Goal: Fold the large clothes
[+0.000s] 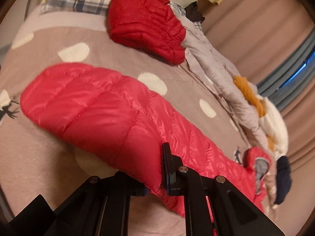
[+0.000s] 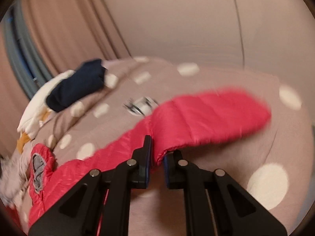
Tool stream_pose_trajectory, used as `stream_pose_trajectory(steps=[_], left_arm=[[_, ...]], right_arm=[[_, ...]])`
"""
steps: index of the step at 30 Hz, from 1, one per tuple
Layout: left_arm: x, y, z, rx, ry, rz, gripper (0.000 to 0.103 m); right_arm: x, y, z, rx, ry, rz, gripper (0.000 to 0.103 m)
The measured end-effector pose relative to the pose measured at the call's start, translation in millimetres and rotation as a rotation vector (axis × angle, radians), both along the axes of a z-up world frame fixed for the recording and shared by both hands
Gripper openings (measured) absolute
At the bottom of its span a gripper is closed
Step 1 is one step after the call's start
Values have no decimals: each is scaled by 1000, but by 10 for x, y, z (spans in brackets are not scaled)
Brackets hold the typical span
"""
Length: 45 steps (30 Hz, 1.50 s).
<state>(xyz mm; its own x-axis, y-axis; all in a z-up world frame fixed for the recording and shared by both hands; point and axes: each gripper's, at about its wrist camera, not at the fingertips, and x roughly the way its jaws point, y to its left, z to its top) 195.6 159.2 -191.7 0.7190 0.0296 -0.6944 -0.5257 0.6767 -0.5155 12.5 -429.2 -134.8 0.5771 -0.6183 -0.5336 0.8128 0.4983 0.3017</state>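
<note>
Above the middle of the bed, the pink quilted jacket hangs lifted off the polka-dot bedspread. The left gripper is closed on one edge of it, and the right gripper is closed on a gathered hem, presumably so both grips can carry the panel over for a fold. A folded red jacket lies near the head end. Loose garments line the bed's curtain-side edge. Pink curtains back the room.
</note>
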Motion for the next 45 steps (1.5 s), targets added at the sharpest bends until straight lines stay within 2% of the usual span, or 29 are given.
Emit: stream_pose_trajectory(steps=[4, 8, 11, 15, 20, 24, 28, 29, 33, 34, 36, 39, 41, 43, 45], left_arm=[[45, -33, -22, 10, 16, 5, 12], [58, -7, -55, 8, 23, -3, 12], [35, 27, -91, -11, 29, -2, 11], [13, 34, -98, -25, 28, -5, 11], [39, 37, -105, -15, 38, -25, 11], [32, 87, -133, -57, 32, -23, 11], [45, 93, -159, -66, 45, -23, 11], [49, 87, -162, -65, 49, -23, 11], [49, 68, -158, -65, 55, -22, 11], [43, 67, -156, -66, 52, -21, 11], [42, 60, -149, -63, 54, -20, 11], [50, 64, -150, -58, 58, -26, 11], [49, 75, -158, -62, 60, -29, 11], [48, 92, -170, -75, 60, -29, 11], [41, 107, -185, -86, 63, -26, 11]], right_arm=[[183, 481, 368, -138, -48, 126, 12], [472, 1124, 505, -268, -36, 332, 12], [708, 1663, 417, -324, 2, 517, 11], [957, 2338, 103, -370, 117, 745, 11], [1028, 2859, -141, -474, 202, 910, 14], [1045, 2962, -264, -503, 262, 955, 16], [1055, 2902, -289, -450, 277, 996, 18], [1054, 2965, -289, -443, 276, 1002, 23], [976, 3023, -189, -390, 204, 1034, 52], [960, 3043, -168, -379, 188, 1047, 55], [923, 3085, -114, -360, 149, 1091, 69], [884, 3135, -103, -341, 119, 1151, 77], [870, 3148, -126, -318, 120, 1197, 78], [879, 3097, -114, -303, 125, 1188, 78], [849, 2971, -36, -304, 93, 1136, 79]])
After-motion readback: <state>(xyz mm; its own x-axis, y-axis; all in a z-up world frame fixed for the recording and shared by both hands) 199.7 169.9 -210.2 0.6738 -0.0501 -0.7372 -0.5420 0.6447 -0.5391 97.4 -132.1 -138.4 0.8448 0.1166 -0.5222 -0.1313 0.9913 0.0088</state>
